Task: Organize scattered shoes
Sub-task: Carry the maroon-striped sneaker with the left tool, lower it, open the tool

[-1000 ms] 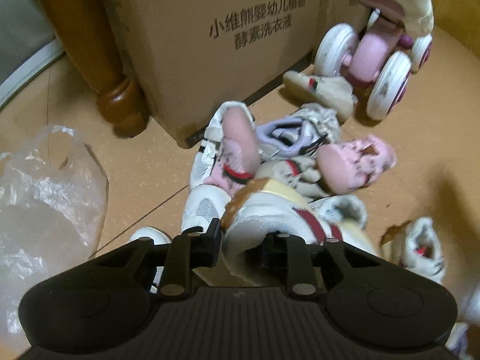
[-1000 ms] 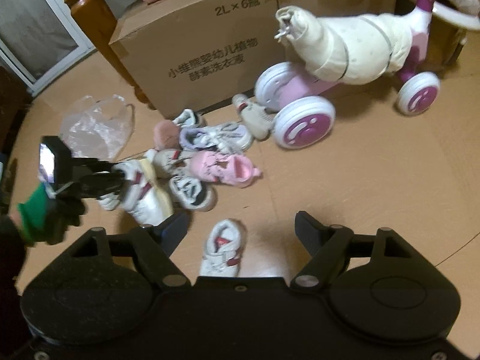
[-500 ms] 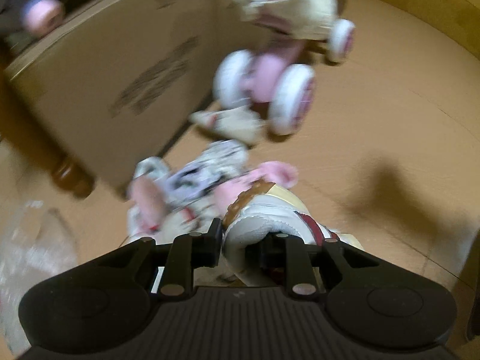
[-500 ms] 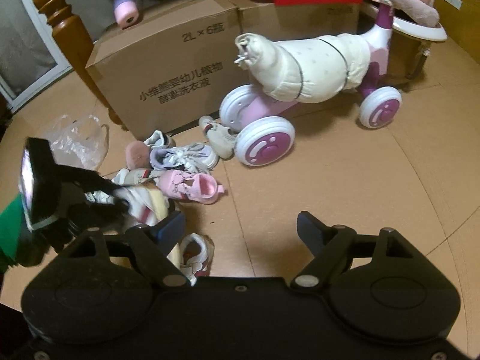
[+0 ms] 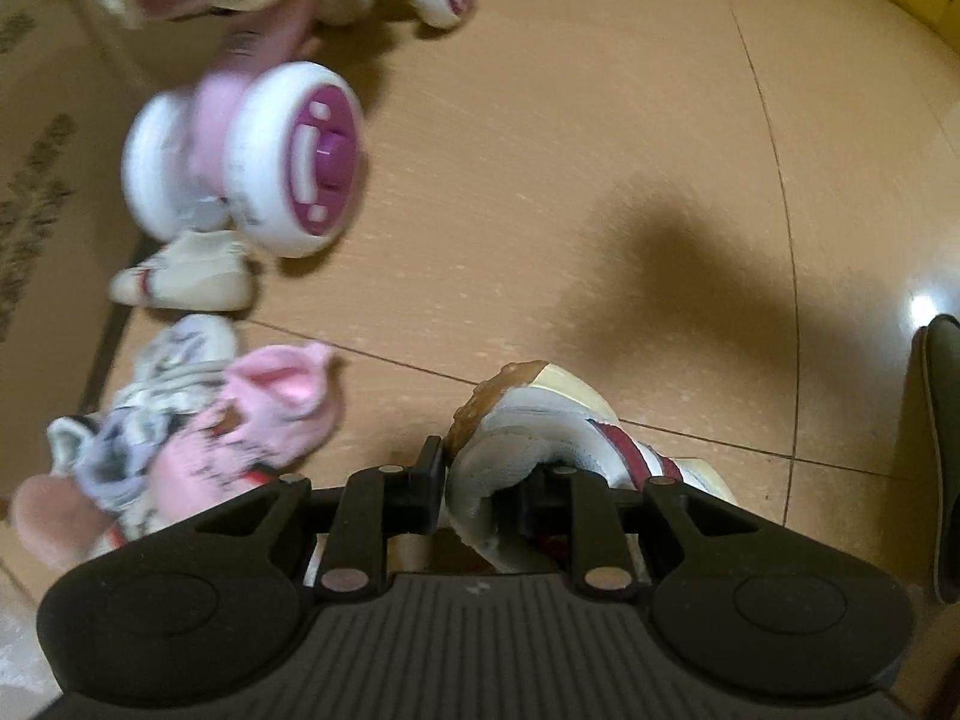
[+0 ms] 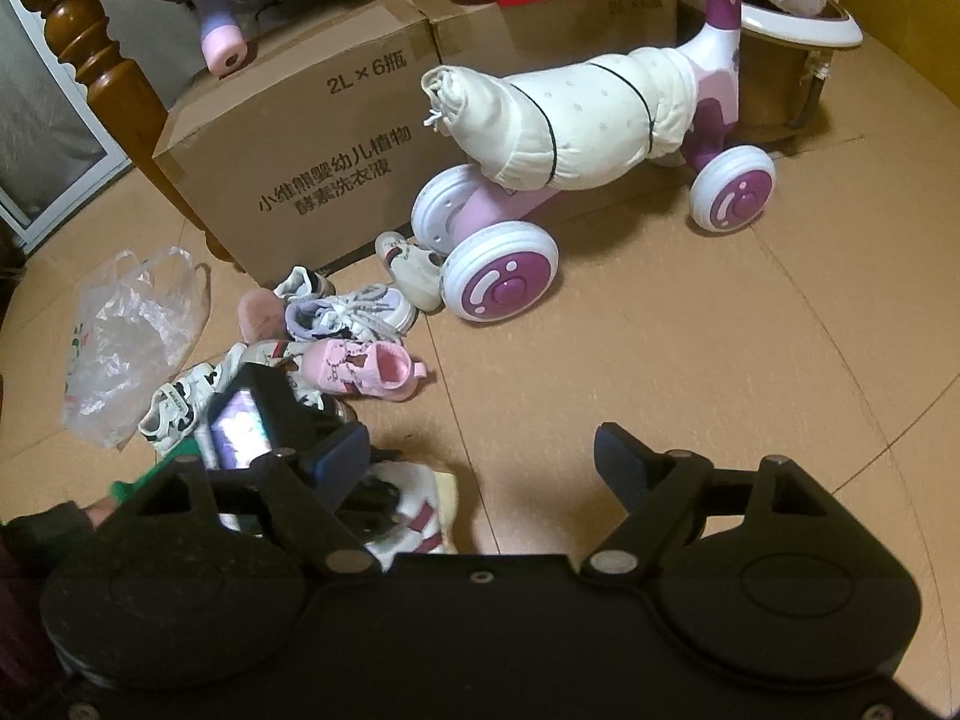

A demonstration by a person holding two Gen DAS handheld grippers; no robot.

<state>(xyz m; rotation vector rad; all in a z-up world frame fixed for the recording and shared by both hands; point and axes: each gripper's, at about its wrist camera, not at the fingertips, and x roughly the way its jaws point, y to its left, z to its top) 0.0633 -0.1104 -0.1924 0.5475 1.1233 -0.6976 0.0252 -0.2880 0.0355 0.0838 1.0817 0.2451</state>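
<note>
My left gripper (image 5: 486, 468) is shut on the collar of a white shoe with red stripes and a cream sole (image 5: 558, 420), held just above the tan floor. In the right wrist view that left gripper (image 6: 360, 495) and the shoe (image 6: 420, 510) sit low at the left, right beside my own left finger. The right gripper (image 6: 483, 459) is open over bare floor with nothing between its fingers. A pile of small shoes lies to the left: a pink one (image 6: 360, 369) (image 5: 264, 414), a lilac-and-white sneaker (image 6: 354, 312), a cream one (image 6: 414, 267) (image 5: 186, 276) and a white-and-black one (image 6: 174, 408).
A pink ride-on toy with white wheels (image 6: 504, 276) stands behind the pile, against cardboard boxes (image 6: 312, 168). A clear plastic bag (image 6: 132, 336) lies at the left near a wooden post (image 6: 102, 60). A dark slipper (image 5: 936, 450) lies at the right edge.
My left gripper has carried the white-and-red shoe to the right, away from the pile, and rolled; the pile now lies at its left. The right gripper drifted slightly and stays open.
</note>
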